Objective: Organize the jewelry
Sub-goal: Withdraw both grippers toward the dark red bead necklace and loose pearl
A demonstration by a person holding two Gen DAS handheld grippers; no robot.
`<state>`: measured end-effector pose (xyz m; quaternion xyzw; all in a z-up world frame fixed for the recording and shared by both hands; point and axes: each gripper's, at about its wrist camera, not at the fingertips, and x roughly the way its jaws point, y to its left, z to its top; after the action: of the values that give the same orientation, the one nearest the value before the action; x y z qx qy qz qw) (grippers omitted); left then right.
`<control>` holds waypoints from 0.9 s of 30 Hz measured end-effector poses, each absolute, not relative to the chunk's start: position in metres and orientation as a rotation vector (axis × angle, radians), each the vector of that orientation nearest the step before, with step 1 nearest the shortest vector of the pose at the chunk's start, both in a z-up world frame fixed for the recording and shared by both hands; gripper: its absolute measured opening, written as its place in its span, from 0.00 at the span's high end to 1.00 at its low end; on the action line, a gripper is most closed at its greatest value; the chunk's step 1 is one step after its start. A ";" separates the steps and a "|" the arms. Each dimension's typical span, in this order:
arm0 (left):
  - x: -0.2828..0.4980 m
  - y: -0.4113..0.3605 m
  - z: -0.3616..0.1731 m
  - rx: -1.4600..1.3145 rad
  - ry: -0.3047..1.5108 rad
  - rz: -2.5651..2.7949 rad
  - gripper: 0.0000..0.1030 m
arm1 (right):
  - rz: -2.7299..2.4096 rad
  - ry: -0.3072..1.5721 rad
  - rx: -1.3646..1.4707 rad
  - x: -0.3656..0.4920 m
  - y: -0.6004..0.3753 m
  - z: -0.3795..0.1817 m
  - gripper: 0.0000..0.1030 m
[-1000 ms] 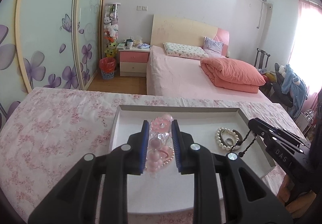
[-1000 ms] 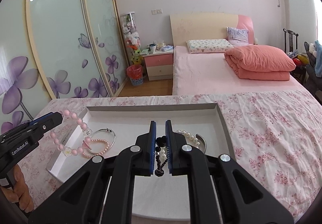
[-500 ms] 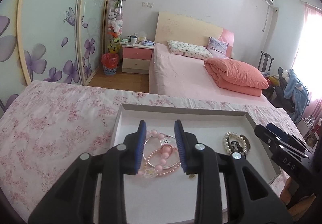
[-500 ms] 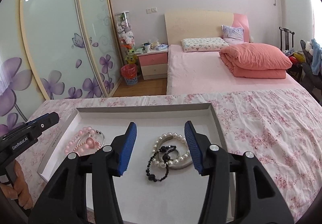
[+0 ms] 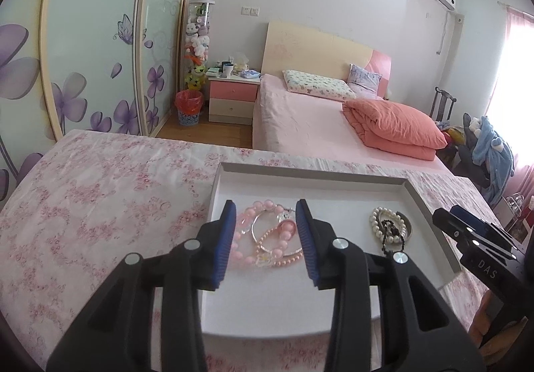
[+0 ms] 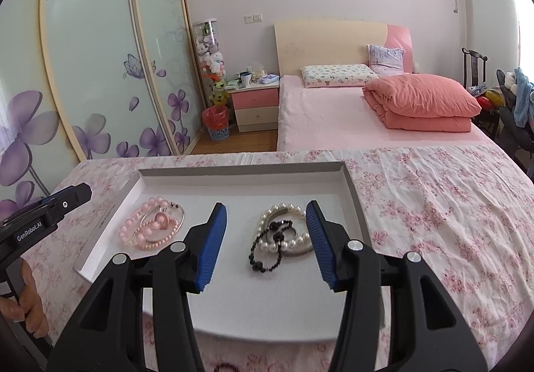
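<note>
A white tray (image 5: 383, 181) (image 6: 233, 173) lies on a floral cloth. On its left side lies a pile of pink bead bracelets (image 5: 247, 258) (image 6: 133, 231) with a thin silver bangle. On its right side lie a white pearl bracelet (image 5: 375, 225) (image 6: 287, 207), a black bead string (image 6: 263, 261) (image 5: 388, 235) and a silver band. My left gripper (image 5: 266, 240) is open and empty, hovering over the pink pile. My right gripper (image 6: 266, 243) is open and empty above the pearl and black pile.
The floral cloth (image 6: 434, 205) covers the surface around the tray. Behind it stand a pink bed (image 6: 350, 118), a nightstand (image 6: 257, 105), a red bin (image 6: 217, 125) and sliding wardrobe doors (image 6: 100, 71). A chair with clothes (image 5: 484, 151) is at the right.
Both grippers have opened and let go: the pink bracelet and the black bead string now lie in the tray. Both grippers have pulled back a little.
</note>
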<state>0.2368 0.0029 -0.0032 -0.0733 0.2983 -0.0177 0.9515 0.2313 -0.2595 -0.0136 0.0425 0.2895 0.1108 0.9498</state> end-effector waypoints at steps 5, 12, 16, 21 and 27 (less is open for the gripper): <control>0.209 0.006 -0.005 -0.140 0.614 -0.048 0.62 | 0.227 0.626 0.068 0.202 -0.269 -0.024 0.51; 0.169 0.007 -0.021 -0.134 0.653 -0.081 0.60 | 0.229 0.724 0.045 0.162 -0.284 -0.050 0.51; 0.153 0.009 -0.030 -0.118 0.666 -0.075 0.57 | 0.233 0.786 0.031 0.146 -0.290 -0.064 0.51; 0.147 0.015 -0.040 -0.106 0.689 -0.046 0.56 | 0.273 0.855 -0.017 0.134 -0.285 -0.078 0.51; 0.148 0.018 -0.044 -0.109 0.703 -0.035 0.56 | 0.335 0.883 -0.086 0.127 -0.263 -0.085 0.45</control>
<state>0.1480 0.0179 -0.0437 -0.0534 0.3440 -0.0170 0.9373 0.1272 -0.2629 -0.0848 -0.0414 0.4253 0.1611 0.8896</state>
